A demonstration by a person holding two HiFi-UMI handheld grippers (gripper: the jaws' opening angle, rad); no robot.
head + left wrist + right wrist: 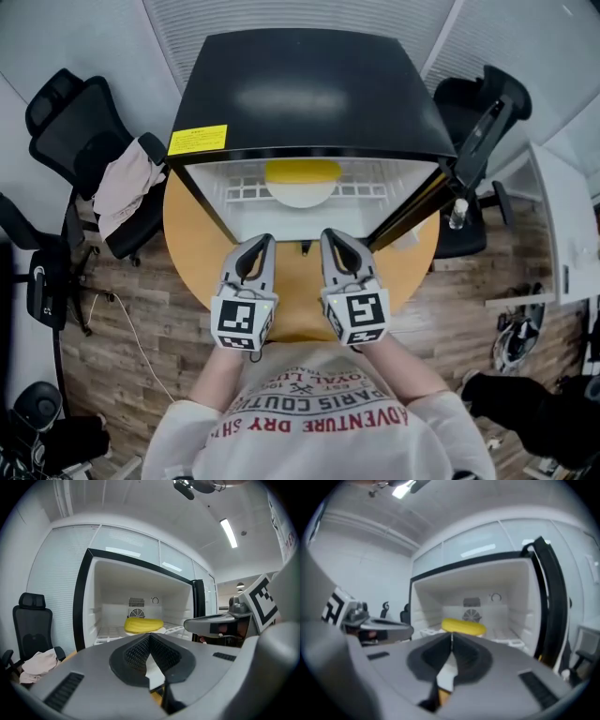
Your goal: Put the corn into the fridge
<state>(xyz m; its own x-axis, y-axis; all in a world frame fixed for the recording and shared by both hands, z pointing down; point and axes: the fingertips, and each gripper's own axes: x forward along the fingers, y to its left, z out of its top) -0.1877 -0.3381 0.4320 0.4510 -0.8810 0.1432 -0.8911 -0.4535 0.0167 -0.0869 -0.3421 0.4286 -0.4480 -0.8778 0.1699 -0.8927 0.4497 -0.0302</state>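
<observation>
At the left of the head view, a black chair [70,117] stood with a pale cloth [125,185] draped over its arm. Just right of it was the round wooden table [192,239], and on the table sat the black fridge [309,89], filling the upper middle of the frame. A yellow label [198,140] lay near the left front corner of its top. The fridge stood open, showing a white inside with a wire shelf [242,192].

The corn [302,170] lay inside the fridge at the middle of the opening, on its side on a white plate [302,196] that rested on the shelf. In both gripper views it sat in front of the round fan grille in the back wall.

Below the opening, over the table's front edge, the two grippers pointed side by side toward the fridge, well apart from the corn. The left gripper [266,241] had its jaws pressed together at the tips with nothing between them. Just beside it, the right gripper [328,235] was the same, jaws closed and empty.

At the right, the fridge door [486,131] stood swung out, seen edge-on. A small clear bottle [457,214] stood on the table by the door's lower end.
</observation>
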